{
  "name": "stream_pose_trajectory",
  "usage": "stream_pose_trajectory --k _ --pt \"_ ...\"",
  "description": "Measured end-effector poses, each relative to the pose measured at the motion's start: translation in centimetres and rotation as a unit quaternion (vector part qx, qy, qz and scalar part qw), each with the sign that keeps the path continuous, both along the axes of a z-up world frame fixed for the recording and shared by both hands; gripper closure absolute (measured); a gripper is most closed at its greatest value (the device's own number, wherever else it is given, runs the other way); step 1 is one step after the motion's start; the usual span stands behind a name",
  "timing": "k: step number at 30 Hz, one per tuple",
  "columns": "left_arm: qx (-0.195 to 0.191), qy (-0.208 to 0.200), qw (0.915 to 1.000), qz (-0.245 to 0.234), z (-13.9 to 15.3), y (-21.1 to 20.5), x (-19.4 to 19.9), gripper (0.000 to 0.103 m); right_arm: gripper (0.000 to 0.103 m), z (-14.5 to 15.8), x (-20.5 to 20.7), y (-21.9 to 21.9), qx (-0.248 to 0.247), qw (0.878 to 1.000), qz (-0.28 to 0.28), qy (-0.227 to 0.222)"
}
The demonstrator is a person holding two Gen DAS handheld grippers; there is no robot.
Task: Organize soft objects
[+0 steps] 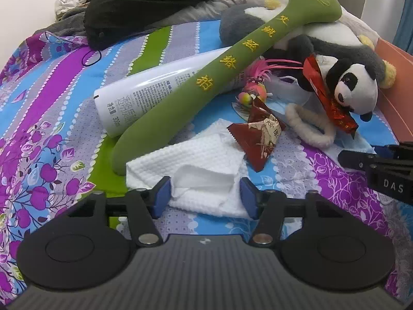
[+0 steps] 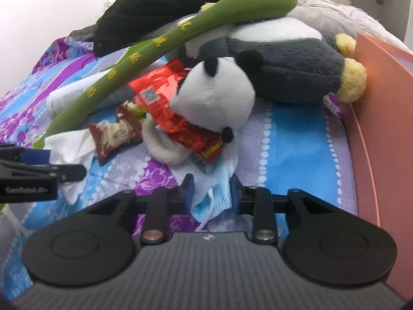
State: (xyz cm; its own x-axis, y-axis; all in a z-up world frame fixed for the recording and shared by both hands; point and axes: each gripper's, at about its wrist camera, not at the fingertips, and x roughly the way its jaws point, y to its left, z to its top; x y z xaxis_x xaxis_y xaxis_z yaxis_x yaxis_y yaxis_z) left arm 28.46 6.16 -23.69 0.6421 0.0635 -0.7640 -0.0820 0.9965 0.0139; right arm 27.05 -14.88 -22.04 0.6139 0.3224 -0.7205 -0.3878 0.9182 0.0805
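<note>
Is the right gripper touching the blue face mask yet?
Touching. In the right wrist view, the blue face mask sits bunched between the right gripper fingers, with both blue pads pressed against its folds and no gap visible on either side.

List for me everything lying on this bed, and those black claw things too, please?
Plush stick: 1, green with yellow characters, leaning across the pile.
Panda toy: 1, black and white, right side.
Big plush: 1, dark grey and white with yellow pompoms, behind the panda.
Tube: 1, white, under the green stick.
Cloth: 1, white, nearest the left claw.
Face mask: 1, blue, front right.
Snack packets: 2, dark red in the middle, bright red against the panda.
Fluffy ring: 1, cream, beside the panda.
Black garment: 1, far end.
Bedsheet: 1, purple, blue, green stripes.
Left claw: open around the cloth.
Right claw: either side of the mask; grip unclear.
</note>
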Motion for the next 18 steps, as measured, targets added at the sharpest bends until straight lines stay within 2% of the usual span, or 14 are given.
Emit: stream_pose_trajectory --k 2,5,6,9,18 --pt "0.000 0.000 1.0000 0.002 0.0 0.0 -0.1 0.052 0.088 0.1 -0.3 0.2 -0.002 1.000 0.010 0.002" --pt "-0.009 0.004 1.0000 0.003 0.3 0.1 -0.2 0.067 0.094 0.6 -0.4 -0.1 0.013 1.000 0.003 0.013" --pt "-0.013 0.004 0.9999 0.004 0.5 0.2 -0.2 0.075 0.095 0.8 -0.4 -0.2 0.017 1.000 -0.002 0.016" --pt "-0.038 0.006 0.9992 0.008 1.0 0.7 -0.5 0.088 0.096 1.8 -0.7 -0.3 0.021 1.000 -0.008 0.013" --pt "-0.094 -0.012 0.9954 0.016 3.8 1.0 -3.3 0.091 0.096 5.2 -3.2 -1.1 0.037 0.999 -0.017 0.007"
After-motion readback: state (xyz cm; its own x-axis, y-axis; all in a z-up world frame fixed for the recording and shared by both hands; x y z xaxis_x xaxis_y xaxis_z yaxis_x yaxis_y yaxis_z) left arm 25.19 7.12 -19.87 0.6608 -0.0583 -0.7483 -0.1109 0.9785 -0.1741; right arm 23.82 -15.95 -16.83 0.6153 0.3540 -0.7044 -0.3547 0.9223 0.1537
